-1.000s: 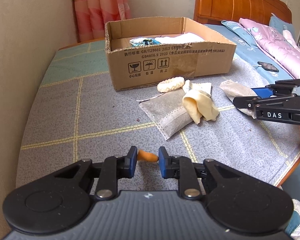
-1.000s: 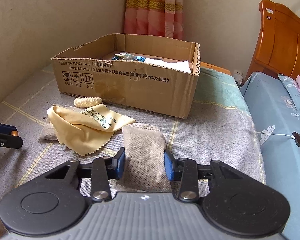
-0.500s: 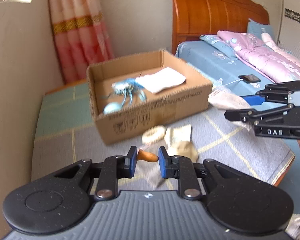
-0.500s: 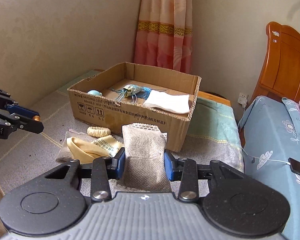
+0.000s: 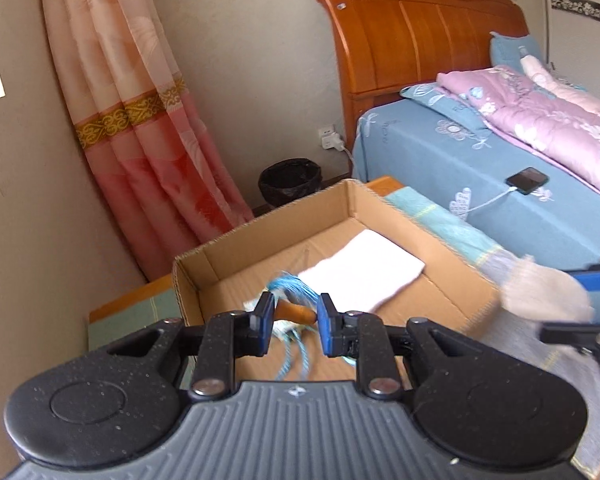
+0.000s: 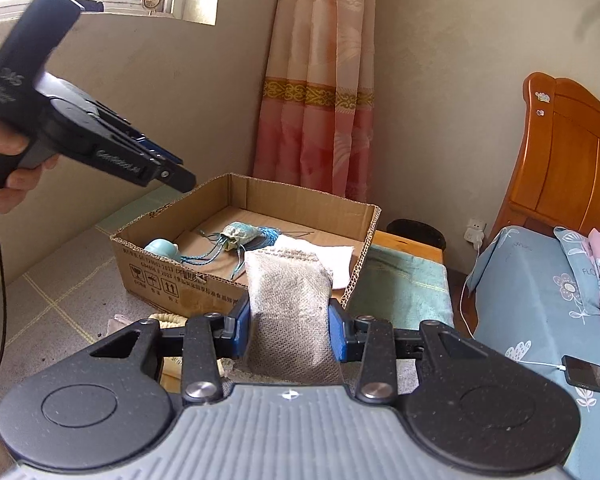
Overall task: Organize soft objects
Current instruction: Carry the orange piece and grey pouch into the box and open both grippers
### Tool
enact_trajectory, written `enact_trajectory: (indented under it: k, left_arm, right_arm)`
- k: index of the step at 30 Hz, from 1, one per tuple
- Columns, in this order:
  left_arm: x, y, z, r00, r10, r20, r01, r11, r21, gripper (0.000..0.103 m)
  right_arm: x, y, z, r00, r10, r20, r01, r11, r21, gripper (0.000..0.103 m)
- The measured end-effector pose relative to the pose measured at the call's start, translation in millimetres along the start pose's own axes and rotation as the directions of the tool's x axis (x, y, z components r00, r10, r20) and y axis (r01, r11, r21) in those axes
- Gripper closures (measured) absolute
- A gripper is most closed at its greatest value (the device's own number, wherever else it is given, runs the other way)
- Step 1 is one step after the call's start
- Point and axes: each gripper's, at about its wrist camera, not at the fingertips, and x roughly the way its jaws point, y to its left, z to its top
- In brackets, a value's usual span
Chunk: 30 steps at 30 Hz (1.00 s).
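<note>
**Over the open carton: two soft items held aloft**

Above the grey checked woven mat [image 6: 52, 300] sits a shallow brown corrugated cardboard box [image 6: 188, 276], its flat floor holding a folded white cloth [image 5: 364, 272], a pale teal drawstring pouch with blue cords [image 6: 240, 236] and a smooth rounded teal cup [image 6: 162, 249]. Right gripper [image 6: 288, 330] is clamped on a rectangular grey mesh-textured sachet [image 6: 288, 304] before the box's near wall. Left gripper [image 5: 293, 320] pinches a small orange tapered piece [image 5: 296, 313] over the box.
</note>
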Motion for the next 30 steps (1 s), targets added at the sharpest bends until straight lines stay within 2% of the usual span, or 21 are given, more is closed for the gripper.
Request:
enact_trajectory:
  k: [2, 5, 6, 8, 12, 18, 23, 28, 30]
  left_arm:
    - [19.6, 9.3, 5.8, 1.000, 0.014, -0.011, -0.014, 1.000, -0.016, 0.077]
    - [38.2, 21.2, 5.3, 0.999, 0.048, -0.026, -0.049, 0.998, -0.042, 0.044]
    - [39.8, 22.8, 3.4, 0.998, 0.064, -0.025, -0.065, 0.997, -0.043, 0.027]
    - [36.6, 25.6, -1.4, 0.996, 0.090, -0.019, -0.091, 0.995, -0.052, 0.021]
    - [14.3, 25.3, -15.9, 0.997, 0.079, -0.007, -0.080, 0.995, -0.063, 0.008]
    - [-37.1, 5.6, -48.0, 0.995, 0.101, 0.018, -0.100, 0.994, -0.050, 0.002]
    - [-72.5, -4.1, -75.9, 0.995, 0.099, 0.028, -0.094, 0.985, -0.143, 0.001]
    - [-84.1, -11.8, -97.2, 0.985, 0.171, -0.009, -0.168, 0.959, -0.227, 0.001]
    - [-84.5, -16.4, -106.1, 0.984, 0.179, -0.014, -0.177, 0.954, -0.241, 0.001]
  right_arm:
    - [1.8, -2.2, 2.0, 1.000, -0.006, 0.002, 0.006, 1.000, 0.006, 0.060]
    - [5.7, -6.3, 4.7, 1.000, -0.016, 0.003, 0.016, 1.000, 0.014, 0.060]
    - [6.9, -7.5, 5.5, 1.000, -0.019, 0.002, 0.019, 1.000, 0.018, 0.060]
    - [8.4, -8.9, 6.7, 1.000, -0.022, 0.001, 0.022, 1.000, 0.022, 0.060]
    - [10.4, -7.1, 8.5, 1.000, -0.020, -0.004, 0.020, 1.000, 0.021, 0.060]
    - [14.7, -1.5, 15.9, 1.000, -0.006, -0.013, 0.006, 1.000, 0.012, 0.060]
    - [24.8, -2.1, 29.0, 1.000, 0.010, -0.024, -0.009, 1.000, 0.028, 0.060]
    - [41.8, -8.7, 48.7, 0.999, 0.004, -0.046, -0.001, 0.999, 0.050, 0.059]
    - [50.5, -11.4, 56.5, 0.998, -0.001, -0.058, 0.004, 0.999, 0.052, 0.059]
